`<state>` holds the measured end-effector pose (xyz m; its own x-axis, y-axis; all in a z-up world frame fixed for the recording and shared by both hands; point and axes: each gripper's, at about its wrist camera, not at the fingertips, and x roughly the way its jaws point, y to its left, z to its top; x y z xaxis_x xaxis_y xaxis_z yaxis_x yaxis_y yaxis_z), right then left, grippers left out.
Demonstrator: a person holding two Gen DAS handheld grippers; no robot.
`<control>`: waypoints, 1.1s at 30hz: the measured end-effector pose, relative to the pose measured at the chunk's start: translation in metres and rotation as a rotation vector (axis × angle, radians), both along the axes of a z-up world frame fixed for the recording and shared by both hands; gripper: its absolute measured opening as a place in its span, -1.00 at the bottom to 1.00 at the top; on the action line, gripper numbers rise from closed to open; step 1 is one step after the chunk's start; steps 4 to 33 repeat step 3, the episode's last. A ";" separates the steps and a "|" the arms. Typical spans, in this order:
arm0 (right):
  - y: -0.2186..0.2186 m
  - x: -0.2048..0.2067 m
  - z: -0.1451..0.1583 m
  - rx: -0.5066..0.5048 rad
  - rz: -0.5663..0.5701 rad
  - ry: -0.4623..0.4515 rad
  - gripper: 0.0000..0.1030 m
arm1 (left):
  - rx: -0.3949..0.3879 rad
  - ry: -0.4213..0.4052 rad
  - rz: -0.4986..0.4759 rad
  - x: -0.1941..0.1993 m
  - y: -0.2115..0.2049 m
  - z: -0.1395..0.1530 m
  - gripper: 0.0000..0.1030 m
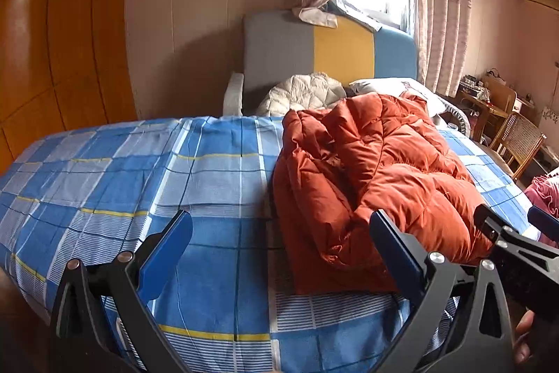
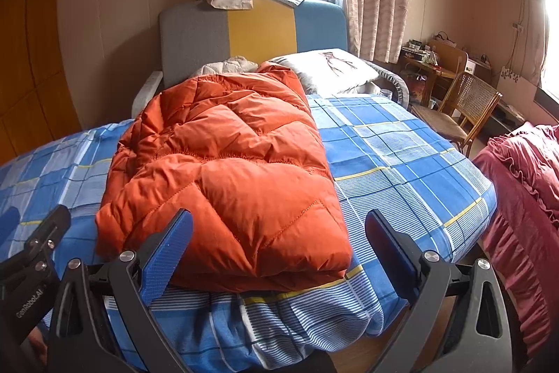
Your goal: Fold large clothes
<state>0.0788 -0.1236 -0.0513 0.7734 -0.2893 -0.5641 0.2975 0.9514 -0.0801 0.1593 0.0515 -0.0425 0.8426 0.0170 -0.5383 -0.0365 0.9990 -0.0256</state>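
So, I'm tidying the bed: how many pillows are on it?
2. A white pillow lies at the head of the bed, and a quilted cream one sits left of it, behind the orange jacket. Others may be hidden.

Both wrist views near bed (image 1: 209, 180), facing headboard (image 2: 251, 34).

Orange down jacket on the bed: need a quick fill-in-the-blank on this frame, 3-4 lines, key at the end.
1. The orange down jacket lies folded on a bed sheet with a blue ____ pattern.
2. Both the left gripper and the right gripper are ____, holding nothing.
3. The headboard has a gray, a ____ and a blue panel.
4. A wooden ____ stands beside the bed's far corner.

Missing words: checked; open; yellow; chair
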 end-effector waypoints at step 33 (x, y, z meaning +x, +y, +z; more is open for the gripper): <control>0.000 0.000 0.000 0.003 0.001 -0.001 0.90 | -0.012 0.016 0.003 0.001 0.002 -0.003 0.96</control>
